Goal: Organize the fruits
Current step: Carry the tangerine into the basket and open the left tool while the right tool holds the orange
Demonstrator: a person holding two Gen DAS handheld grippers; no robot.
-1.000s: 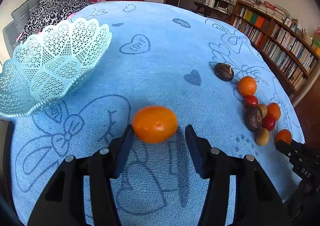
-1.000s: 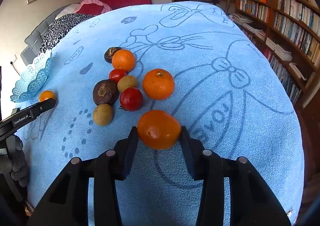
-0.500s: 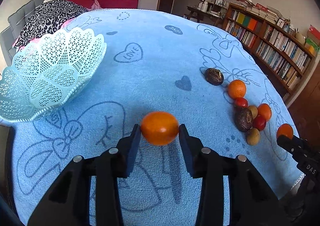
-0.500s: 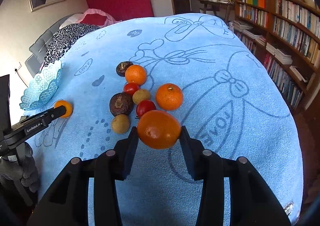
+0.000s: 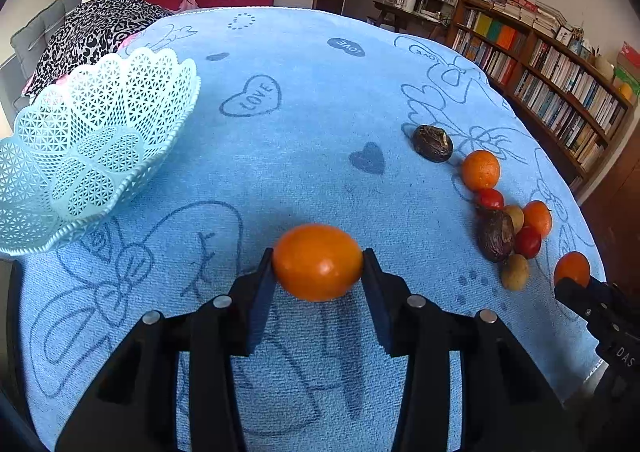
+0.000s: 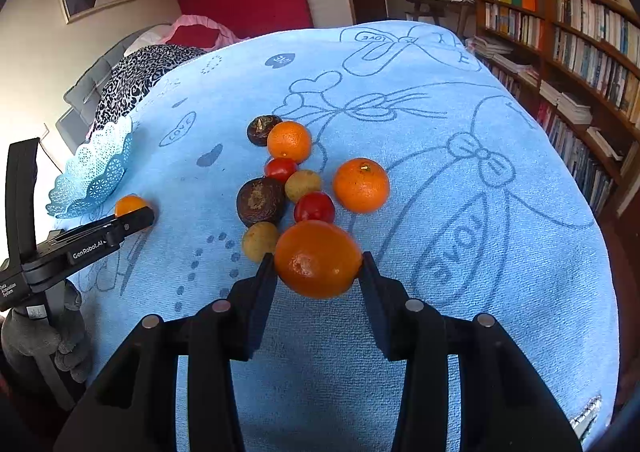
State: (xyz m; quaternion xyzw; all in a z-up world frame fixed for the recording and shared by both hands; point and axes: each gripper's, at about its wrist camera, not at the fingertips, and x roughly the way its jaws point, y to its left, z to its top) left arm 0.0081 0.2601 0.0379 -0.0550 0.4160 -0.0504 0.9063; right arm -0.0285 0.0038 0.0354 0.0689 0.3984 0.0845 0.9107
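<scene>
Fruit now sits pinched in both tools: since a second ago my left gripper (image 5: 318, 262) has closed narrow onto a small orange (image 5: 318, 261) and lifted it, with the basket (image 5: 86, 156) waiting off to its left. My right gripper (image 6: 318, 260) keeps clamping a mandarin (image 6: 318, 258), raised above the fruit cluster (image 6: 288, 180).

blue blanket (image 5: 304, 124), basket (image 5: 92, 148), 8 loose fruits (image 6: 312, 172)
</scene>
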